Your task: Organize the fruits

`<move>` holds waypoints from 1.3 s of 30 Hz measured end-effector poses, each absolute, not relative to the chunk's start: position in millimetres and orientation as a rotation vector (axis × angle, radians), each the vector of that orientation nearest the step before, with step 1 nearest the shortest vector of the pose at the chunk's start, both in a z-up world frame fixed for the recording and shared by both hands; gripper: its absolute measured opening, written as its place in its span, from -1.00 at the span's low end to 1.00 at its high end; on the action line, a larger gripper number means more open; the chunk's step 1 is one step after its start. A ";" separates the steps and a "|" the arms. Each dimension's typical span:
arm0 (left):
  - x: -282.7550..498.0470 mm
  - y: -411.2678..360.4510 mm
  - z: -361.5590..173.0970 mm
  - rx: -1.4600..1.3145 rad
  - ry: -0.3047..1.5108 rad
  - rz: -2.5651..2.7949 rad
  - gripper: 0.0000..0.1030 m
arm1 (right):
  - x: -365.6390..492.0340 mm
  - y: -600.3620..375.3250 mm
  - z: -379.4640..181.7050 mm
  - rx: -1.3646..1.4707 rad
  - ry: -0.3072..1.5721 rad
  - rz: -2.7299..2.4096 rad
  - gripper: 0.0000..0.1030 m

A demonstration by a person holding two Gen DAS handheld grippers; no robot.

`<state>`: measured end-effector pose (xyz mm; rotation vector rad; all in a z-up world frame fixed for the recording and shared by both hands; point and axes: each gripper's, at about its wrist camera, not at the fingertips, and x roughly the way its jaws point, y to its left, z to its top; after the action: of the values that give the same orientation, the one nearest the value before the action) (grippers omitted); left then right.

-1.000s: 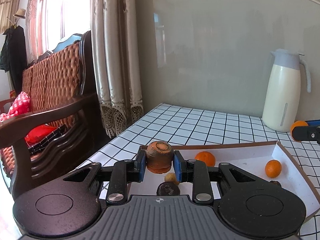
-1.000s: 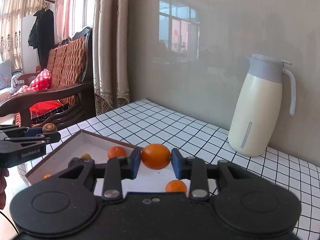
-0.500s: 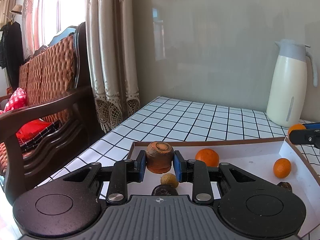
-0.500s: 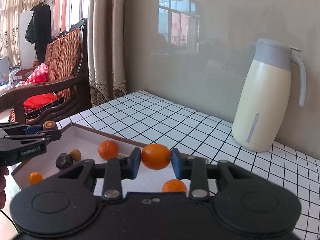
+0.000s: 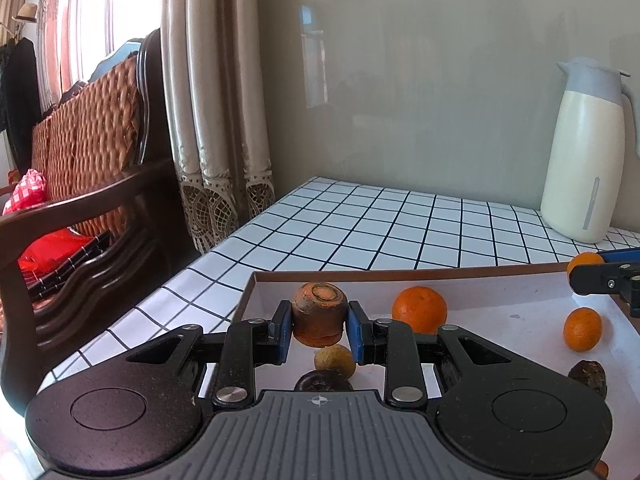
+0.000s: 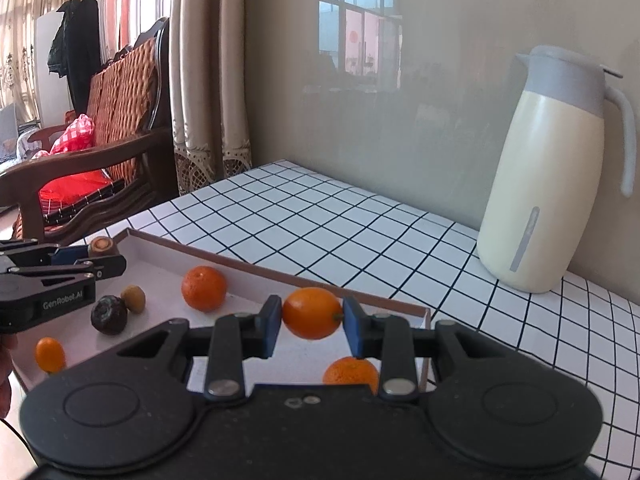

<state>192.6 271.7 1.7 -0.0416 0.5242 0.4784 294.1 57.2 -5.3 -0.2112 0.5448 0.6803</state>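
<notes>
**Both grippers loaded above the tray**

Left wrist view: my left gripper [image 5: 319, 330] is clamped on a brown, stubby fruit [image 5: 319, 309], its blue pads pressing both sides, the ringed flat end facing up. It hangs over the near left corner of the white tray [image 5: 500, 312]. Just below the held fruit, at 6 o'clock, I see a small yellow-green fruit [image 5: 334, 361] and, closer to me, a dark wrinkled fruit [image 5: 323, 381] partly hidden by the gripper body. At 2 o'clock from the pads lies a large tangerine [image 5: 419, 309]. Far out at 3 o'clock sit a smaller tangerine [image 5: 582, 329] and another dark fruit [image 5: 588, 376]. At the right edge the right gripper's tip enters with something orange in it. A cream thermos jug [image 5: 585, 156] stands at 1 o'clock on the tiled table [image 5: 380, 224].

Right wrist view: my right gripper [image 6: 312, 320] is closed on an oval kumquat [image 6: 312, 313], held end to end over the tray's far rim. A tangerine lies at 6 o'clock beneath it, half covered by the gripper. This view gives what the other does not: the left gripper from the side at 9 o'clock, carrying its brown fruit clear above the tray floor, and a small kumquat [image 6: 49, 354] at 8 o'clock near the tray's near edge.
</notes>
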 end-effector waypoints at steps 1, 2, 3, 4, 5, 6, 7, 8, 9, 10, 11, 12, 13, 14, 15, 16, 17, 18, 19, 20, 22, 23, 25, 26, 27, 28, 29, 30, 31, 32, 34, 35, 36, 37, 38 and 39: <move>194.9 272.3 0.1 -0.042 0.529 0.476 -0.44 | 295.7 58.2 -6.4 -0.211 0.546 0.679 -0.51; 197.5 272.4 -1.7 -0.040 0.538 0.469 -0.44 | 297.6 59.2 -6.7 -0.213 0.545 0.680 -0.43; 199.4 271.8 -3.3 -0.033 0.541 0.461 -0.44 | 299.6 61.5 -6.9 -0.221 0.541 0.678 -0.08; 200.5 271.2 -4.4 -0.029 0.542 0.459 -0.44 | 301.7 62.9 -6.9 -0.229 0.532 0.667 0.19; 200.9 271.0 -4.7 -0.030 0.542 0.461 -0.43 | 302.2 62.7 -6.0 -0.224 0.507 0.644 0.53; 200.2 271.2 -4.1 -0.036 0.535 0.460 -0.37 | 302.0 61.4 -4.6 -0.209 0.482 0.632 0.46; 198.5 272.0 -2.9 -0.045 0.523 0.464 -0.11 | 304.4 61.6 -4.2 -0.201 0.484 0.638 0.43; 196.3 272.7 -1.2 -0.053 0.507 0.474 0.10 | 306.9 62.2 -4.4 -0.198 0.498 0.643 0.45; 194.2 272.7 0.9 -0.057 0.490 0.485 0.61 | 307.7 62.6 -5.0 -0.200 0.497 0.639 0.48; 192.1 271.8 3.1 -0.060 0.472 0.495 0.83 | 307.5 62.4 -5.5 -0.202 0.488 0.632 0.52; 190.2 270.1 4.8 -0.056 0.454 0.499 0.86 | 306.8 61.7 -5.6 -0.199 0.478 0.628 0.58; 189.9 269.0 6.2 -0.047 0.449 0.498 0.86 | 307.1 61.0 -5.7 -0.193 0.476 0.629 0.57; 190.7 268.3 7.3 -0.040 0.450 0.494 0.86 | 307.2 60.2 -5.7 -0.187 0.477 0.629 0.57; 190.9 268.6 7.4 -0.040 0.451 0.493 0.86 | 307.7 60.0 -5.6 -0.184 0.477 0.623 0.57; 191.2 269.3 7.6 -0.042 0.451 0.493 0.86 | 308.5 60.0 -5.3 -0.182 0.477 0.621 0.57; 190.9 270.0 7.7 -0.044 0.450 0.493 0.86 | 308.7 59.3 -5.0 -0.177 0.479 0.623 0.57; 190.7 270.5 7.5 -0.044 0.452 0.493 0.86 | 308.1 59.3 -4.7 -0.175 0.479 0.624 0.57; 190.2 271.0 7.4 -0.044 0.452 0.495 0.86 | 307.8 59.1 -4.2 -0.175 0.477 0.622 0.57; 189.5 271.5 7.4 -0.045 0.452 0.498 0.86 | 308.1 59.7 -3.9 -0.176 0.478 0.622 0.57; 188.5 272.4 7.6 -0.048 0.451 0.501 0.86 | 308.1 59.2 -3.4 -0.175 0.480 0.624 0.57; 187.0 273.7 7.9 -0.051 0.451 0.504 0.86 | 307.6 59.1 -3.2 -0.175 0.478 0.624 0.57; 186.7 273.4 8.0 -0.051 0.453 0.504 0.86 | 307.3 58.9 -3.1 -0.176 0.480 0.626 0.57; 185.5 273.8 9.2 -0.055 0.451 0.504 0.86 | 307.6 58.1 -2.5 -0.175 0.481 0.625 0.58; 185.0 272.7 10.0 -0.053 0.449 0.504 0.86 | 306.8 57.4 -1.6 -0.172 0.479 0.624 0.58; 184.5 272.5 10.8 -0.050 0.448 0.505 0.87 | 306.6 56.5 -1.1 -0.169 0.482 0.626 0.58; 183.9 271.8 11.6 -0.048 0.446 0.506 0.88 | 306.2 55.8 -0.7 -0.167 0.484 0.625 0.58; 183.2 271.5 12.4 -0.046 0.443 0.507 0.88 | 305.6 55.3 -0.3 -0.166 0.484 0.624 0.58; 182.7 270.9 13.2 -0.043 0.442 0.508 0.90 | 304.8 54.6 0.4 -0.166 0.485 0.625 0.58; 181.8 270.1 14.2 -0.040 0.440 0.508 0.90 | 304.3 54.5 1.3 -0.167 0.485 0.627 0.58; 181.2 269.0 15.0 -0.037 0.438 0.506 0.90 | 303.2 53.7 2.1 -0.168 0.483 0.626 0.58; 177.8 266.2 17.1 -0.028 0.431 0.506 0.90 | 300.2 50.9 4.9 -0.164 0.479 0.624 0.58; 176.0 264.7 18.3 -0.026 0.428 0.507 0.90 | 298.4 49.8 6.6 -0.162 0.477 0.623 0.58; 174.1 264.0 19.7 -0.026 0.426 0.506 0.90 | 296.3 47.7 8.5 -0.161 0.473 0.620 0.58; 171.9 262.4 21.2 -0.027 0.423 0.505 0.90 | 294.7 45.4 10.4 -0.160 0.468 0.617 0.58; 170.1 261.5 22.7 -0.026 0.422 0.505 0.90 | 292.9 43.5 12.4 -0.159 0.467 0.615 0.58; 168.2 259.9 24.4 -0.025 0.422 0.504 0.91 | 291.2 41.0 14.7 -0.156 0.467 0.615 0.59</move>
<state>168.2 259.9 24.4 -0.0249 0.4221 0.5041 291.2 41.0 14.7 -0.1559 0.4671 0.6146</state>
